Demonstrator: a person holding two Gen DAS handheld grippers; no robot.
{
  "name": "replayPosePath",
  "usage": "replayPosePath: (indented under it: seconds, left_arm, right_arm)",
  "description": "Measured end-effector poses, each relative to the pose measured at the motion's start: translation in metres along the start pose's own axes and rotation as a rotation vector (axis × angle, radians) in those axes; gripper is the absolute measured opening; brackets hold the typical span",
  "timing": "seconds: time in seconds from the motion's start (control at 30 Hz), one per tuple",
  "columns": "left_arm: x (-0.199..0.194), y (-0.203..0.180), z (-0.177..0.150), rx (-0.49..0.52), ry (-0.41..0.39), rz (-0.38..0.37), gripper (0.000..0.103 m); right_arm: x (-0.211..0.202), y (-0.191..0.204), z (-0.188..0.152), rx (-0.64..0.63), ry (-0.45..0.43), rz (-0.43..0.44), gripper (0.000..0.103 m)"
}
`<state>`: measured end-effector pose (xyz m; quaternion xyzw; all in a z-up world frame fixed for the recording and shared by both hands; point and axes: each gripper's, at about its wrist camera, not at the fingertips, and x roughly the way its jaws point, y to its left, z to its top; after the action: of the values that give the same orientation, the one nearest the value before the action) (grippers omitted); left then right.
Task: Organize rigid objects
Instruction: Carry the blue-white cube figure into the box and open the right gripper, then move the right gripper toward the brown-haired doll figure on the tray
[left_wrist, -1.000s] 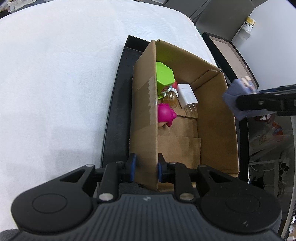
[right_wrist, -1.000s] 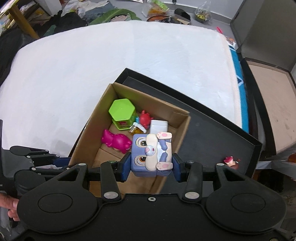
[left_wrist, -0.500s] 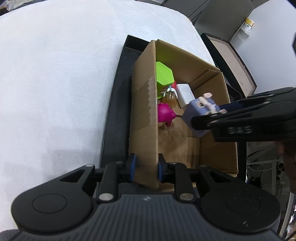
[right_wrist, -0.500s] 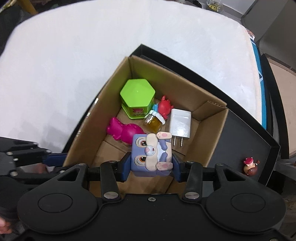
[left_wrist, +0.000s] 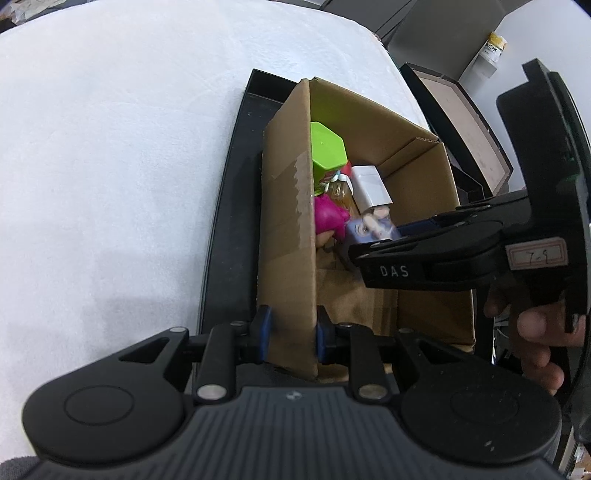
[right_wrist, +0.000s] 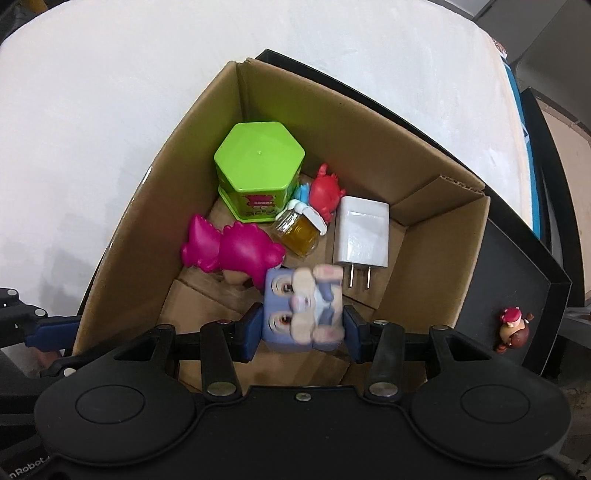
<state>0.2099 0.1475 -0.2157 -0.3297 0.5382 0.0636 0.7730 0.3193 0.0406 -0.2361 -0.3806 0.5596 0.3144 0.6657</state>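
My left gripper (left_wrist: 290, 332) is shut on the near wall of the open cardboard box (left_wrist: 288, 221). My right gripper (right_wrist: 303, 328) points down into the box (right_wrist: 436, 236), low over its floor. Its jaws are opening. The blue block-shaped rabbit toy (right_wrist: 303, 306) is still between the pads but looks blurred, slipping loose. In the left wrist view the toy (left_wrist: 369, 230) shows beside the right gripper's black body. In the box lie a green hexagonal tin (right_wrist: 258, 162), a pink toy (right_wrist: 232, 247), a red toy (right_wrist: 325, 192), a small jar (right_wrist: 297, 232) and a white charger (right_wrist: 362, 232).
The box stands in a black tray (right_wrist: 509, 258) on a white cloth-covered table (right_wrist: 110, 92). A small brown-and-red figure (right_wrist: 513, 328) lies on the tray right of the box. A person's hand (left_wrist: 535, 332) holds the right gripper. A dark open case (left_wrist: 465, 122) stands beyond the table.
The right gripper has come down over the box and sunk into it with the blue toy. The toy now looks blurred between slightly wider jaws. The left gripper has kept still.
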Motion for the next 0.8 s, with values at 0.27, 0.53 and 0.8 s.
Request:
replayPosePath:
  seconds: [0.27,0.53,0.8]
  left_arm:
    - [0.001,0.000,0.002,-0.002,0.000,0.006,0.023]
    - [-0.001,0.001,0.000,-0.007,-0.003,0.004,0.023]
    - [-0.002,-0.001,0.000,-0.004,-0.007,0.011,0.023]
  right_arm:
    - [-0.031,-0.016,-0.002,0.027,-0.034,0.061,0.047]
    - [-0.072,-0.039,-0.011,0.062,-0.105,0.104,0.048]
    - [-0.100,-0.068,-0.026,0.094,-0.155,0.129,0.051]
